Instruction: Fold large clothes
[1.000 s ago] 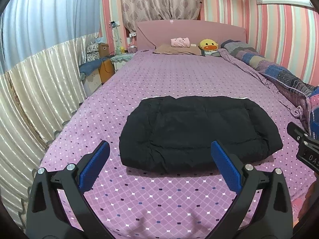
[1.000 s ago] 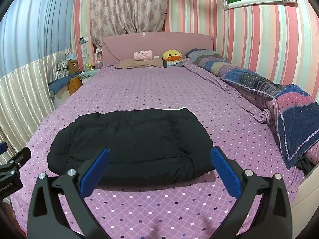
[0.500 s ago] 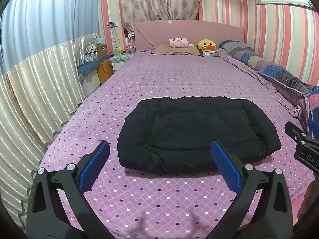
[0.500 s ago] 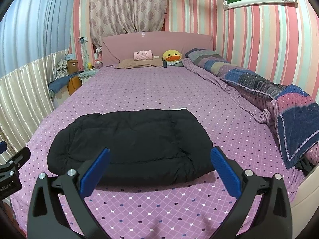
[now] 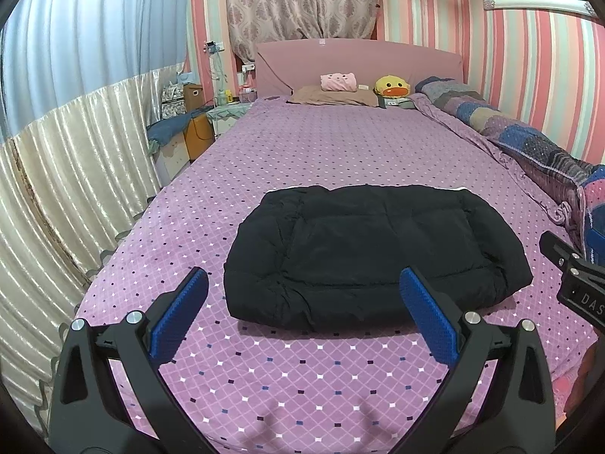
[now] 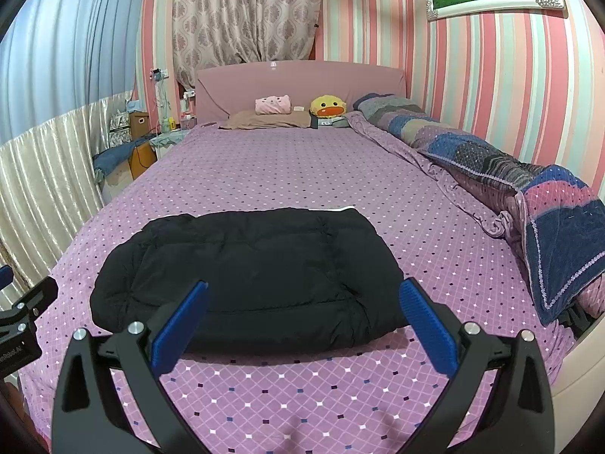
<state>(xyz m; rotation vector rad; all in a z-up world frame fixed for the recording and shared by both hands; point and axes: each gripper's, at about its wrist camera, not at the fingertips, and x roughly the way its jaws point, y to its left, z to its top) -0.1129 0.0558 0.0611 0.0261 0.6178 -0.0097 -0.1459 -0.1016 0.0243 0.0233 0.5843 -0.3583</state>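
Observation:
A black padded jacket (image 5: 374,253) lies folded in a compact rectangle on the purple dotted bed (image 5: 302,151); it also shows in the right wrist view (image 6: 249,272). My left gripper (image 5: 302,302) is open and empty, held back above the bed's near edge in front of the jacket. My right gripper (image 6: 302,310) is open and empty too, above the near edge by the jacket's right half. Each gripper's body shows at the edge of the other's view: the right one (image 5: 574,276) and the left one (image 6: 22,321).
A rolled patchwork quilt (image 6: 529,196) runs along the bed's right side by the striped wall. A pillow (image 6: 264,119), a pink toy and a yellow duck plush (image 6: 328,106) lie at the headboard. A nightstand and boxes (image 5: 196,125) stand left of the bed by a curtain.
Both grippers have drifted back and up a little from the jacket. The jacket has not moved.

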